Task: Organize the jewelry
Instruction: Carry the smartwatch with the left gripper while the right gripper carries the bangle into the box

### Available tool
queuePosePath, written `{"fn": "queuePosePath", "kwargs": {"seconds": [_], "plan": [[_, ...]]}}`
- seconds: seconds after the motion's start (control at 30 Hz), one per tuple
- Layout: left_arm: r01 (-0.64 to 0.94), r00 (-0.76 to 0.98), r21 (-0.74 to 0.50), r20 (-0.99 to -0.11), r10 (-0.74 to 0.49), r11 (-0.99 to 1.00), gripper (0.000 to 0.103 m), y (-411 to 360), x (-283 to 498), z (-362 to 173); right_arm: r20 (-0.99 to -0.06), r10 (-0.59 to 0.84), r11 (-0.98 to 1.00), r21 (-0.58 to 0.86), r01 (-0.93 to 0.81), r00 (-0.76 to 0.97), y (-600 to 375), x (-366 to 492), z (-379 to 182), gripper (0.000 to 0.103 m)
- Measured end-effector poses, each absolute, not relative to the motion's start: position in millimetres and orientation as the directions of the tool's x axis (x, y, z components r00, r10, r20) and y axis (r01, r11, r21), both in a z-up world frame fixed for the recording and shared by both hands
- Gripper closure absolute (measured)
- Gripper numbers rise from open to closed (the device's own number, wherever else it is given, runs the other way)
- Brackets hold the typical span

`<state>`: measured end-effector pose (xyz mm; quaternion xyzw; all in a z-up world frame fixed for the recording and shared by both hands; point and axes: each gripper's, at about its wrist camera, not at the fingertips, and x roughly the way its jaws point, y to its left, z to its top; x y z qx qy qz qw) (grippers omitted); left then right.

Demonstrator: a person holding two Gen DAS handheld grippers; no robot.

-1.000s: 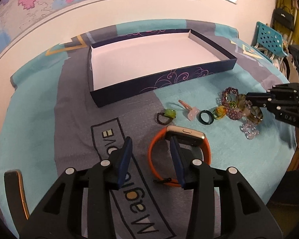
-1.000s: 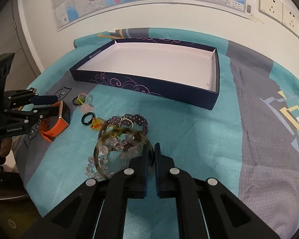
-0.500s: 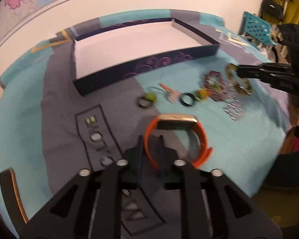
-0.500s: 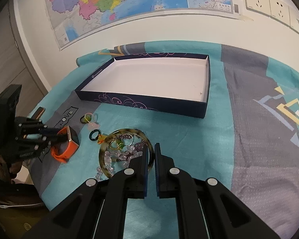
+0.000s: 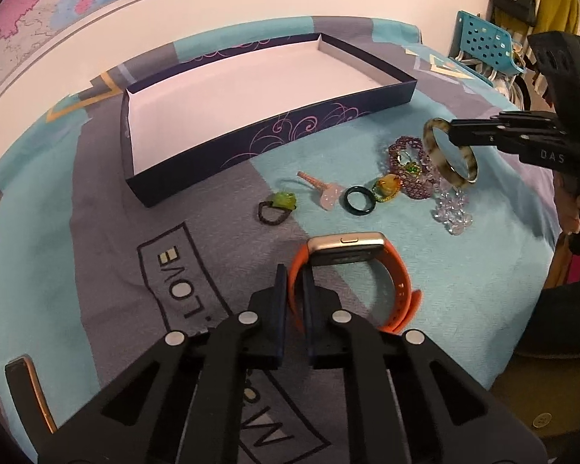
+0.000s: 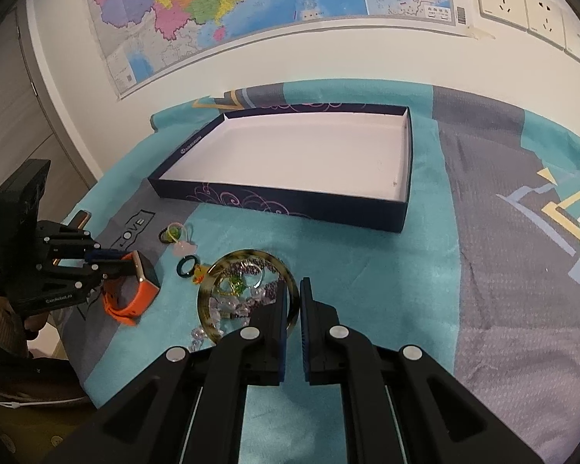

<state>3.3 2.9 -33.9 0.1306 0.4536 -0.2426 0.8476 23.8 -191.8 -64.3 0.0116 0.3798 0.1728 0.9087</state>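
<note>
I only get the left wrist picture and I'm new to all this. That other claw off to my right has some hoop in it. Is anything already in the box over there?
Observer: From the right wrist view the whole floor of the box shows, and nothing lies in it.
Visitor: And that hoop, is it properly pinched?
Observer: Yes. The right gripper is shut on the bangle's rim, and the bangle hangs above the beaded bracelets, which show through it.
Visitor: What does my own claw look like from over there?
Observer: The left gripper is seen side-on, shut on the strap of the orange watch, whose loop hangs below the fingers.
</note>
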Motion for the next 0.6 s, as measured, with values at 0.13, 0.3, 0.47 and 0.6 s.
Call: {"fn": "queuePosePath", "kwargs": {"seconds": [0.13, 0.3, 0.47, 0.6], "plan": [[0.512, 0.461, -0.046, -0.828, -0.319, 0.858, 0.096, 7, 5, -31, -0.677, 0.323, 0.939, 0.141, -0.314, 0.662, -189, 29, -58, 0.098], [0.483, 0.455, -0.132, -0.806, -0.378, 0.865, 0.094, 17, 12, -20, -0.657, 0.317, 0.94, 0.122, -0.319, 0.684, -189, 38, -45, 0.098], [0.453, 0.488, -0.167, -0.776, -0.401, 0.876, 0.094, 23, 21, -5, -0.634, 0.311, 0.943, 0.114, -0.312, 0.708, -191, 54, -34, 0.098], [0.414, 0.52, -0.204, -0.747, -0.414, 0.887, 0.094, 31, 35, 8, -0.623, 0.296, 0.949, 0.103, -0.299, 0.724, -193, 70, -26, 0.098]]}}
